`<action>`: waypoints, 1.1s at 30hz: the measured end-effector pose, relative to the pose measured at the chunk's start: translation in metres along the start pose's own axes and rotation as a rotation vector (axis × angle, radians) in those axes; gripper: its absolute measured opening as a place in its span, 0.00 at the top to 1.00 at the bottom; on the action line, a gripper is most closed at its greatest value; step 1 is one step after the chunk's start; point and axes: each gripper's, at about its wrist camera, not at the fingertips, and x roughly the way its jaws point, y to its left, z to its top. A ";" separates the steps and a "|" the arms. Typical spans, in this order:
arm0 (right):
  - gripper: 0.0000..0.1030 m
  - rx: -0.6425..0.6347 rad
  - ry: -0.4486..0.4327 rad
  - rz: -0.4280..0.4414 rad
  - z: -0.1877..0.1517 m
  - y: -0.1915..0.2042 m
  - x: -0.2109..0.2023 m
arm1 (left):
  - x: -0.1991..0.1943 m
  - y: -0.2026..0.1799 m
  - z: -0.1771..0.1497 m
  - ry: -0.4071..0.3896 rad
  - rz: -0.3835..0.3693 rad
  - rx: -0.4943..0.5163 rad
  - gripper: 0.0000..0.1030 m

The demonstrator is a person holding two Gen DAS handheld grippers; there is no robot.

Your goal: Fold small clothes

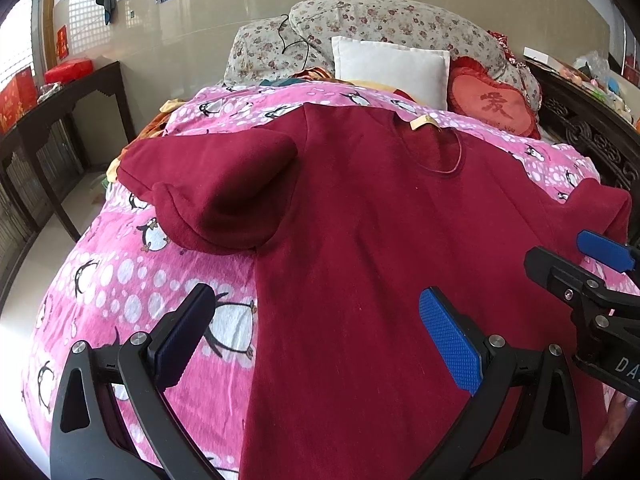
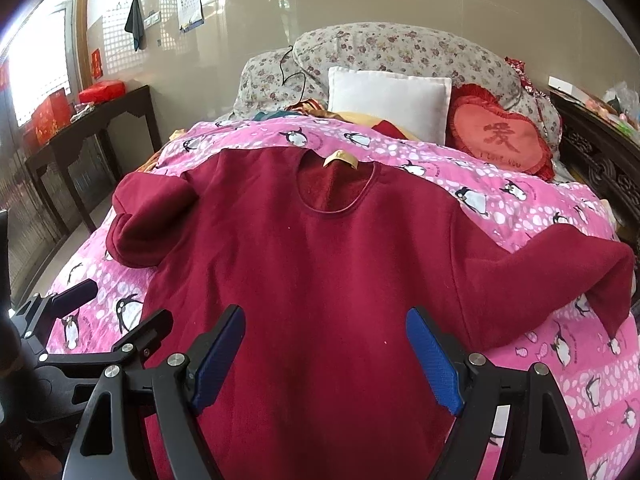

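While the maroon sweater (image 2: 320, 272) lay face-up on the pink quilt (image 2: 520, 200), neck far | left gripper (image 1: 316, 340) and right gripper (image 2: 326, 356) hovered wide apart, empty | fabric judged soft, thick, light | best pinched at sleeve cuffs or hem corners.

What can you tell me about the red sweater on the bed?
The sweater is dark red and looks soft and fleecy, with a round neck and a tan tag inside the collar. It lies spread out, front up, neck pointing toward the pillows, on the pink penguin quilt. Its left-side sleeve is bunched and doubled over; the other sleeve stretches out toward the bed's edge. Both tongs, left and right, are open near its lower part, gripping nothing.
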 end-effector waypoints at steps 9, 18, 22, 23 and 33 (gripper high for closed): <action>0.21 -0.022 0.014 -0.009 0.007 0.006 0.013 | 0.012 0.009 0.003 0.014 0.016 -0.009 0.00; 0.21 -0.020 0.022 -0.019 0.012 0.006 0.026 | 0.022 0.020 0.008 0.015 0.006 -0.040 0.00; 0.21 -0.017 0.033 -0.008 0.013 0.006 0.029 | 0.023 0.021 0.009 0.024 0.013 -0.039 0.00; 0.21 -0.020 0.036 -0.007 0.013 0.007 0.029 | 0.023 0.023 0.010 0.015 0.004 -0.048 0.00; 0.21 0.003 0.034 0.016 0.014 0.010 0.030 | 0.024 0.025 0.012 0.018 0.023 -0.037 0.00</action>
